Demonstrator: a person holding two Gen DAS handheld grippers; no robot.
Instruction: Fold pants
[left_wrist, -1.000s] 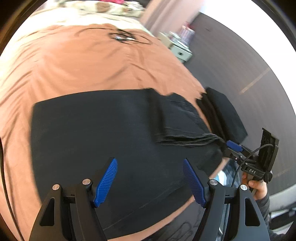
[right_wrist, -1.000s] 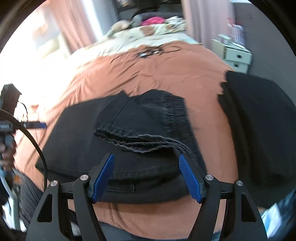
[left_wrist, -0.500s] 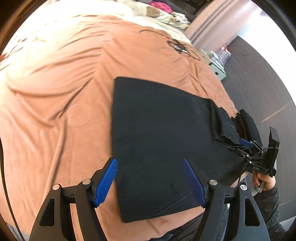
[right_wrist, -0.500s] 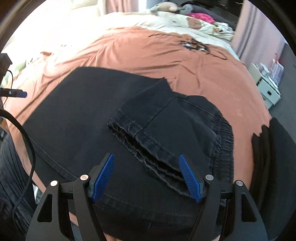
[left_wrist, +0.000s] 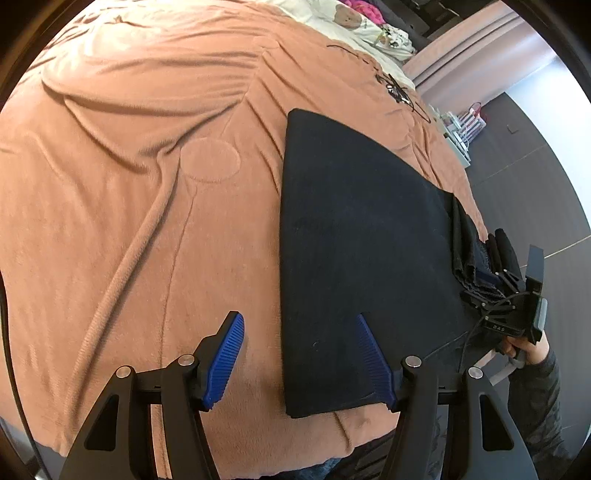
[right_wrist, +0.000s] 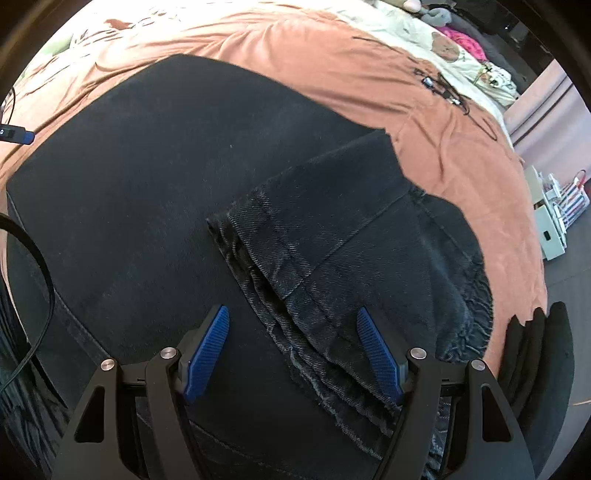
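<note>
Black pants (left_wrist: 354, 236) lie flat on an orange-brown blanket (left_wrist: 129, 184), their leg ends folded back over the waist part (right_wrist: 332, 240). My left gripper (left_wrist: 299, 360) hovers at the pants' near left corner. Its jaws are closing, with the cloth edge between them, one pad over the pants and one over the blanket, neither pressing. My right gripper (right_wrist: 291, 354) stands open low over the frayed hems (right_wrist: 314, 354), which lie between its pads. The left wrist view shows it at the pants' right end (left_wrist: 506, 295), held by a hand (left_wrist: 524, 343).
A second folded black garment (right_wrist: 546, 350) lies at the bed's right edge. A dark tangle of cord (left_wrist: 399, 88) lies farther up the blanket, with cream bedding and soft toys (left_wrist: 354, 22) beyond. A white drawer unit (right_wrist: 550, 236) stands on the dark floor (left_wrist: 535, 166).
Both grippers have sunk toward the bed and rolled. The left view swung to the pants' left edge and its jaws narrowed. The right gripper came down closer over the folded hems.
</note>
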